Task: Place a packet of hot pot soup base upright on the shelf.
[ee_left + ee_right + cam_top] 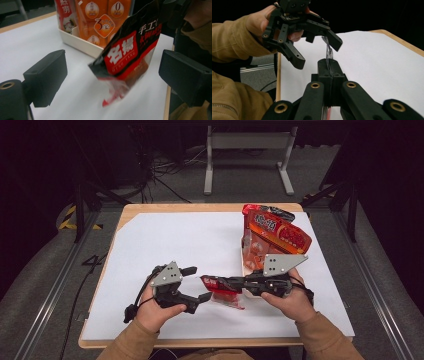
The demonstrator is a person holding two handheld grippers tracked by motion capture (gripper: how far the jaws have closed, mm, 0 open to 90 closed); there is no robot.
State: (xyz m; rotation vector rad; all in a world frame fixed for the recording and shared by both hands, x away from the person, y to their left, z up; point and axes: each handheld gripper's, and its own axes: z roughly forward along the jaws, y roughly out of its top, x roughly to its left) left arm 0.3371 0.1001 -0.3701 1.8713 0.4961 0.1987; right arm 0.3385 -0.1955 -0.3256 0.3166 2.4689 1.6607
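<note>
R gripper (218, 283) jaws clamped on the red-black snack pouch (222, 291); L gripper (196, 283) jaws wide apart around pouch w/o touching.

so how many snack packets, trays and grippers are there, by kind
snack packets: 3 – a small red-black packet pinched in the right gripper, a red one and an orange one standing in the tray
white tray: 1
grippers: 2, with the left gripper open
total: 6
</note>
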